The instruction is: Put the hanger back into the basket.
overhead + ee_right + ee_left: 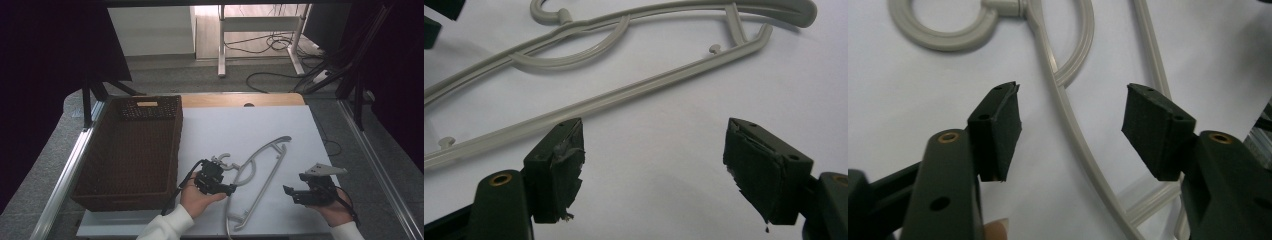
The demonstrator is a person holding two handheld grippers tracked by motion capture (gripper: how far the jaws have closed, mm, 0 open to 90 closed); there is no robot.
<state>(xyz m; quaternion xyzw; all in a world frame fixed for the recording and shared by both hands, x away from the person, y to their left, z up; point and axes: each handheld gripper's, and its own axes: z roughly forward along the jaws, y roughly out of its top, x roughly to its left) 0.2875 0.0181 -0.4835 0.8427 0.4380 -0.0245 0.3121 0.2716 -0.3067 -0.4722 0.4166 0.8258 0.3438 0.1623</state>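
A grey plastic clothes hanger (260,172) lies flat on the white table top (240,130), its hook (223,161) toward the basket. My left gripper (231,190) is open just over the hanger's shoulder near the hook; in the left gripper view the hanger arm (1068,115) runs between the two spread jaws without touching them. My right gripper (290,194) is open and empty at the front right, a short way from the hanger's straight bar (624,97), which crosses beyond its jaws.
A dark woven basket (131,150) takes up the table's left side. A wooden strip (240,99) borders the far edge. Metal rails run along both sides. Cables and a desk frame (260,25) lie on the floor beyond.
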